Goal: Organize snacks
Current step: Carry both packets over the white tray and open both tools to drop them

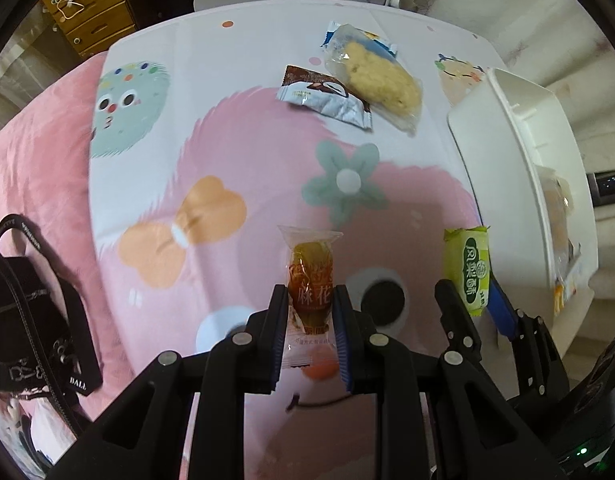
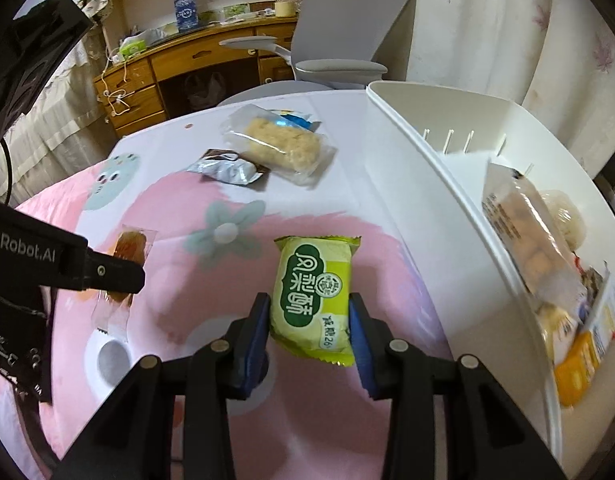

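Our left gripper [image 1: 310, 300] is clenching a clear-wrapped amber snack [image 1: 310, 280] between its pads, and beside it our right gripper [image 2: 309, 312] is pinching the green pastry pack [image 2: 313, 292]; both packs are hanging clear of the table [image 1: 235, 148]. Right of the right claw, the white bin [image 2: 447, 184] is already holding several snacks. Ahead of both claws, a silver-brown packet [image 1: 327, 98], a clear-wrapped crumbly cake [image 1: 381, 78] and a blue-white packet [image 1: 381, 44] under it are waiting. We are judging the path to the bin's near rim open.
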`<state>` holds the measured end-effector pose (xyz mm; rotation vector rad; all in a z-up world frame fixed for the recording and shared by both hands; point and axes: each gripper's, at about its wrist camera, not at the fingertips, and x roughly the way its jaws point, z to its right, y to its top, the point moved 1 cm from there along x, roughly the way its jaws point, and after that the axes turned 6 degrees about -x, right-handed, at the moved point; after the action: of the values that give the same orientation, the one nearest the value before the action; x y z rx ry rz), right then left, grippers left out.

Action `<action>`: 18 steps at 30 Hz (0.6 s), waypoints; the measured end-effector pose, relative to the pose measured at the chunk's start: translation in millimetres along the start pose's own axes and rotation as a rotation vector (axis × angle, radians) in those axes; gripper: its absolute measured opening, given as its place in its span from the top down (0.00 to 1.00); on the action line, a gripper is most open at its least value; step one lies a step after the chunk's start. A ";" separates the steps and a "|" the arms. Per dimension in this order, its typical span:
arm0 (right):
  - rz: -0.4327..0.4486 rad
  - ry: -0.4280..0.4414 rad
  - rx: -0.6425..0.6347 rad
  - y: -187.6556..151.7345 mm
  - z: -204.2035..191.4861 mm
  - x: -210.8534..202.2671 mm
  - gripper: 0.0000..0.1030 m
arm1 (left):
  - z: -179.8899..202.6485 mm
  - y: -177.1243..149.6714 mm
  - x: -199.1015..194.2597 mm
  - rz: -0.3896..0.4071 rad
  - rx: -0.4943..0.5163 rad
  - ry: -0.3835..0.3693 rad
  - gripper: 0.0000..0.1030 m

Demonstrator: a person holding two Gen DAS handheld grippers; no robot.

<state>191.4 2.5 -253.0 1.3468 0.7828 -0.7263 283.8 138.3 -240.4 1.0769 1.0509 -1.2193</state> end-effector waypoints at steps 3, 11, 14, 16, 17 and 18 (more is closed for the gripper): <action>0.023 0.003 -0.007 -3.5 -0.7 -20.1 0.63 | -0.9 -15.9 -16.2 0.005 -0.005 0.010 0.80; 0.101 -0.021 -0.002 -9.6 11.5 -80.1 0.63 | 13.5 -48.8 -59.8 0.041 0.031 -0.005 0.80; 0.125 -0.037 0.003 -13.0 18.8 -100.5 0.63 | 27.1 -60.2 -71.1 0.047 0.055 -0.027 0.80; 0.140 -0.049 0.004 -14.8 24.4 -114.9 0.63 | 34.7 -66.8 -77.7 0.053 0.068 -0.040 0.80; 0.149 -0.056 0.003 -15.9 27.2 -121.8 0.63 | 40.3 -72.0 -82.4 0.058 0.077 -0.049 0.80; 0.159 -0.062 0.001 -17.0 30.8 -129.9 0.63 | 44.9 -75.3 -85.7 0.061 0.084 -0.055 0.80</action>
<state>107.1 -28.6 -152.8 1.3639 0.6185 -0.6394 204.8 106.3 -152.3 1.1256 0.9255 -1.2461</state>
